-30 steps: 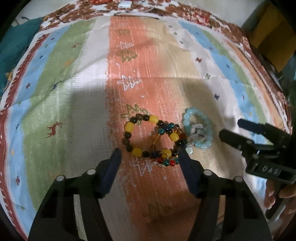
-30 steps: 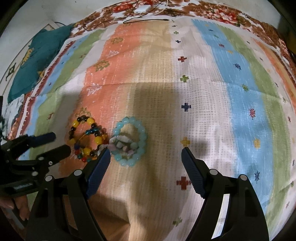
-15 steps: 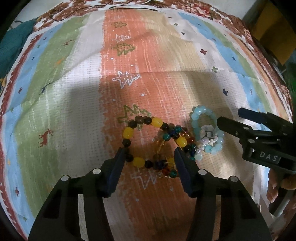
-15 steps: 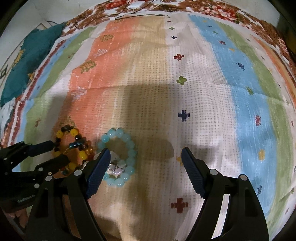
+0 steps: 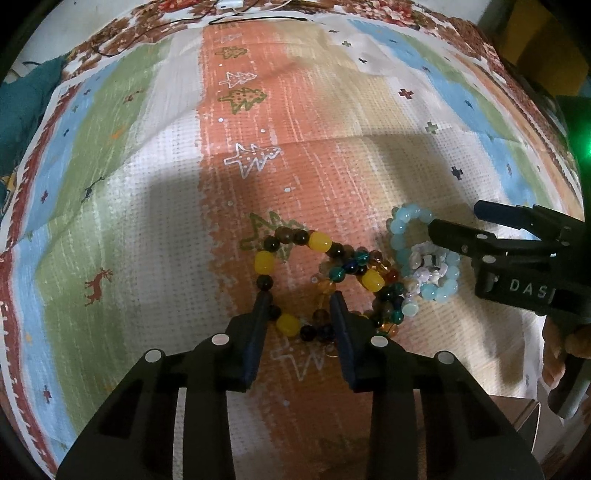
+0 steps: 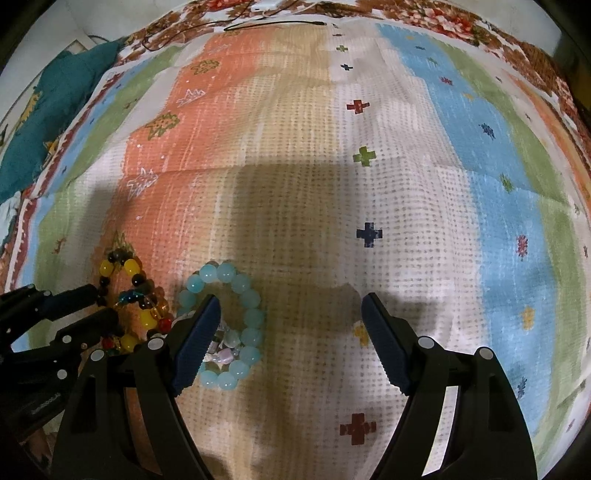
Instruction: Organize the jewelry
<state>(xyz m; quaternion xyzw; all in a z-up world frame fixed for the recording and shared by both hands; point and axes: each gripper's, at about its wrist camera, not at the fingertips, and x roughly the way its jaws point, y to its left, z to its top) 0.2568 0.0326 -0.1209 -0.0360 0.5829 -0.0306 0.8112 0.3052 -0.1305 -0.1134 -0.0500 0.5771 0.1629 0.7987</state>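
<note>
Several bead bracelets lie tangled on the striped cloth [image 5: 147, 221]. A yellow-and-dark bead bracelet [image 5: 317, 240] overlaps a multicoloured glass-bead one [image 5: 354, 258]. Beside them sits a light blue bracelet [image 5: 397, 236] with a pale shell piece [image 5: 428, 258] inside it. My left gripper [image 5: 299, 295] points down with its jaws closing, the near arc of the yellow-and-dark bracelet between them. My right gripper [image 6: 291, 301] stands open over bare cloth, its left finger over the light blue bracelet [image 6: 255, 317]. It shows from the side as the right gripper [image 5: 461, 218].
A teal cloth [image 6: 55, 110] lies at the far left beyond the striped cloth [image 6: 406, 147]. A thin dark cable [image 6: 273, 24] runs along the far edge. A hand [image 5: 561, 354] holds the right gripper at the lower right.
The left gripper's jaws have narrowed and come down around the near arc of the yellow-and-dark bracelet. The right gripper has shifted toward the light blue bracelet, still wide open.
</note>
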